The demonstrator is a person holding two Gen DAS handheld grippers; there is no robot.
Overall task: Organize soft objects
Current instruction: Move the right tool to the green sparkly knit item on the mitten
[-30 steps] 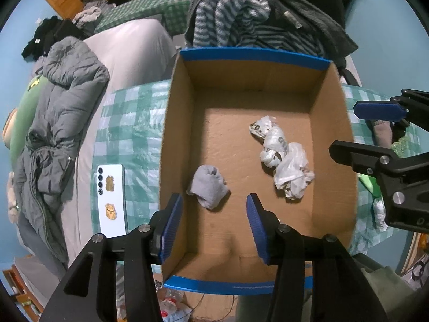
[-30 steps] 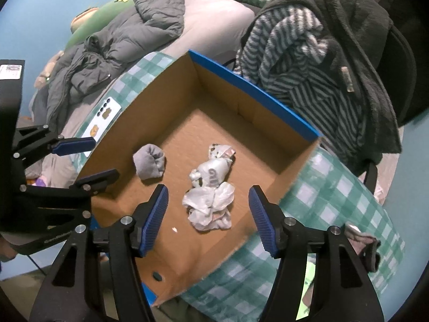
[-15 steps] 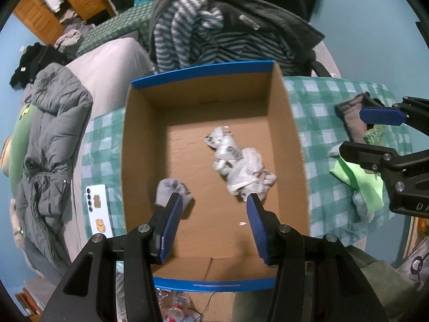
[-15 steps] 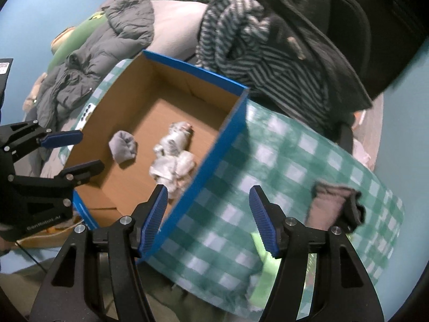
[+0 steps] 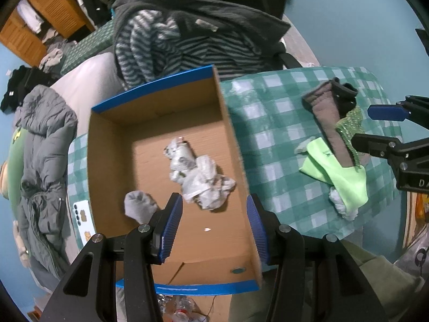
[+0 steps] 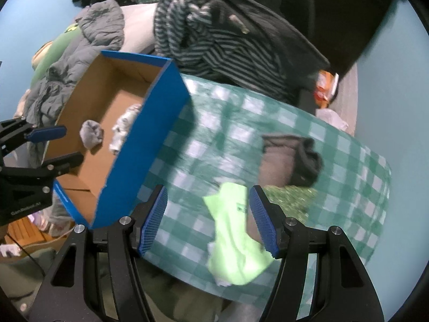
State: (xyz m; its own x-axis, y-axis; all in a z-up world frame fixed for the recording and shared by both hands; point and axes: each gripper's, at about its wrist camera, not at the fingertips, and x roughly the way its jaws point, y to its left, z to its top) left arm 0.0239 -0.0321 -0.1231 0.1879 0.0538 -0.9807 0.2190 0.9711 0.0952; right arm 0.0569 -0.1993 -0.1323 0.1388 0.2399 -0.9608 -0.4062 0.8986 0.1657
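Note:
An open cardboard box [image 5: 107, 161] with blue rims stands on the green checked table [image 5: 268, 134]. Inside lie a grey sock ball [image 5: 139, 206] and crumpled white cloths [image 5: 201, 177]; the box [image 6: 150, 139] also shows in the right wrist view. A lime green cloth [image 6: 236, 230], a grey-brown and black garment [image 6: 289, 161] and a sparkly green piece [image 6: 289, 196] lie on the table to the right of the box. My left gripper [image 5: 214, 225] is open and empty over the box's near right part. My right gripper [image 6: 209, 222] is open and empty above the lime cloth.
A chair draped with a striped top and a dark fleece [image 5: 187, 32] stands behind the table. A bed with a grey jacket [image 5: 43, 145] is on the left. A white phone [image 5: 83, 222] lies left of the box. Bottles lie on the floor below.
Both grippers have moved to the right. The right one went from over the box to over the cloths on the table. Both stay open and empty.

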